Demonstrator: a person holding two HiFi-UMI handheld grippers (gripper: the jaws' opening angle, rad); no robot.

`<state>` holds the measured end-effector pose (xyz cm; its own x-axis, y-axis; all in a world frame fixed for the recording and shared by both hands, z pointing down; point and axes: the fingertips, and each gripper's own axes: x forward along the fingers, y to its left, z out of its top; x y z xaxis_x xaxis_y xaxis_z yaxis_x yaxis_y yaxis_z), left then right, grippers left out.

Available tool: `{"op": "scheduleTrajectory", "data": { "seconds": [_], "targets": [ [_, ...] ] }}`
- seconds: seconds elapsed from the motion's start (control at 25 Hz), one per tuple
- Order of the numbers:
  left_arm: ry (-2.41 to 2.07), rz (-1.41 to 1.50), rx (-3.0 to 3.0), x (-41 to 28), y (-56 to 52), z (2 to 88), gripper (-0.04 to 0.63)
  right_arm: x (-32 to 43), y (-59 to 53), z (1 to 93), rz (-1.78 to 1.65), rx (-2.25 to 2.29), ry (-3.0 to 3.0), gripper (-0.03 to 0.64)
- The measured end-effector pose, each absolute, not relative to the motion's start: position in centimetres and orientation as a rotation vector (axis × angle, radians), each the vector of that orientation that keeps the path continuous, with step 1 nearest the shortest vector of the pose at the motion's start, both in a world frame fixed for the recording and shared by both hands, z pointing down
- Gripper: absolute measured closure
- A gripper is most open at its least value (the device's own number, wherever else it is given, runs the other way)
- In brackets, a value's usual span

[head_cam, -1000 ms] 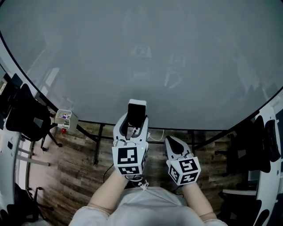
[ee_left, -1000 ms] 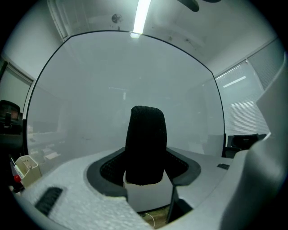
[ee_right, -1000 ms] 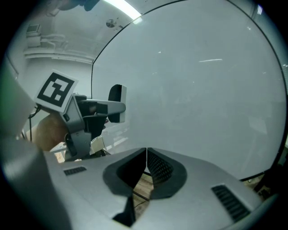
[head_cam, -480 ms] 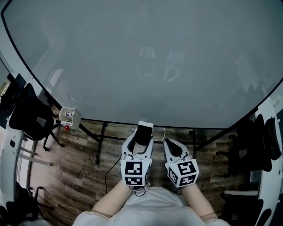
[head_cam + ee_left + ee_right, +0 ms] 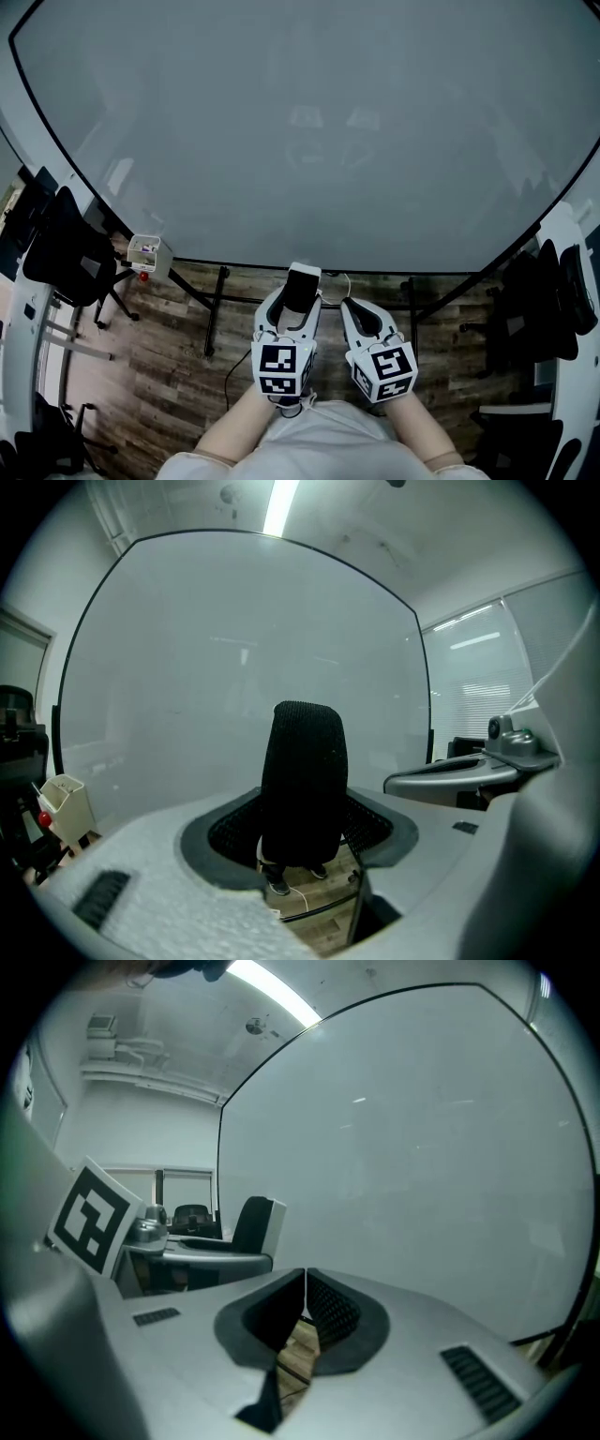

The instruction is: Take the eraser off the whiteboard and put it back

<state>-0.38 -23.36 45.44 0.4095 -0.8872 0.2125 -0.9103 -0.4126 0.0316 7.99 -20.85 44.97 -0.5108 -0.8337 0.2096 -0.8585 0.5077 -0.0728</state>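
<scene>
The eraser (image 5: 300, 285), black felt on a white back, stands upright between the jaws of my left gripper (image 5: 298, 294), which is shut on it. Both grippers are held low, close to the body and away from the big grey whiteboard (image 5: 309, 131). In the left gripper view the eraser (image 5: 302, 780) fills the middle, felt side toward the camera, with the whiteboard (image 5: 234, 667) behind it. My right gripper (image 5: 349, 306) sits just to the right, shut with nothing in it; its jaws meet in the right gripper view (image 5: 305, 1283), where the eraser (image 5: 255, 1225) shows at the left.
A small white marker holder (image 5: 145, 253) hangs at the board's lower left edge. The board's black stand legs (image 5: 214, 311) rise from the wooden floor (image 5: 169, 356). Black office chairs stand at the left (image 5: 61, 248) and the right (image 5: 539, 309).
My left gripper has drawn the eraser back from the whiteboard and down toward the body. The right gripper has barely shifted and stays shut.
</scene>
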Motion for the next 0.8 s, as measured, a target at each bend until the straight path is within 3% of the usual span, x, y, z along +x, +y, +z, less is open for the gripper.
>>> {"op": "scheduleTrajectory", "data": {
  "seconds": [0.8],
  "targets": [
    [-1.612, 0.157, 2.474, -1.5, -24.9, 44.7, 0.341, 8.3, -21.9, 45.4, 0.296, 1.535, -2.555, 0.588]
  ]
}}
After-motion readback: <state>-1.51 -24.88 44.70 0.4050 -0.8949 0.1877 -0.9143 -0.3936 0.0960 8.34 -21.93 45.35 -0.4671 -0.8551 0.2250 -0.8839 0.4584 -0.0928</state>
